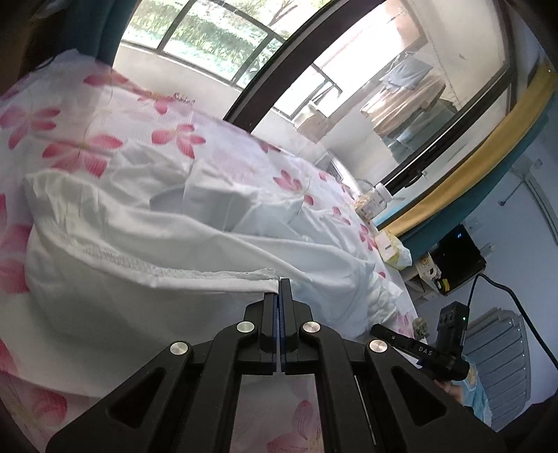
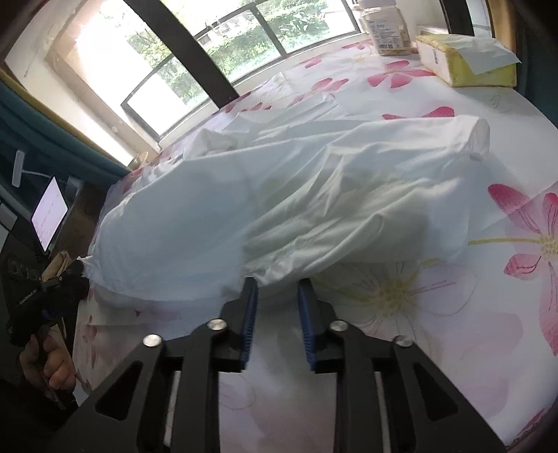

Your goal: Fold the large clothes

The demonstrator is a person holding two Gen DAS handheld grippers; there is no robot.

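A large white garment [image 1: 157,223] lies rumpled across a table covered by a pink-flowered sheet [image 1: 69,115]. My left gripper [image 1: 280,285] is shut on the garment's stitched hem, and the cloth rises taut from the sheet toward it. In the right wrist view the same gripper [image 2: 82,268] pinches a corner at the far left, a hand below it. My right gripper [image 2: 279,289] stands open, its blue pads [image 2: 251,306] apart, with the bunched edge of the garment [image 2: 209,209] at its tips. It also shows in the left wrist view as the right gripper [image 1: 378,331], low at the table's edge.
A clear jar [image 2: 387,31] and a yellow tissue pack [image 2: 464,62] stand at the table's far corner by the windows. A lit tablet [image 2: 48,212] stands off the left edge. Bare flowered sheet [image 2: 418,313] lies right of my right gripper.
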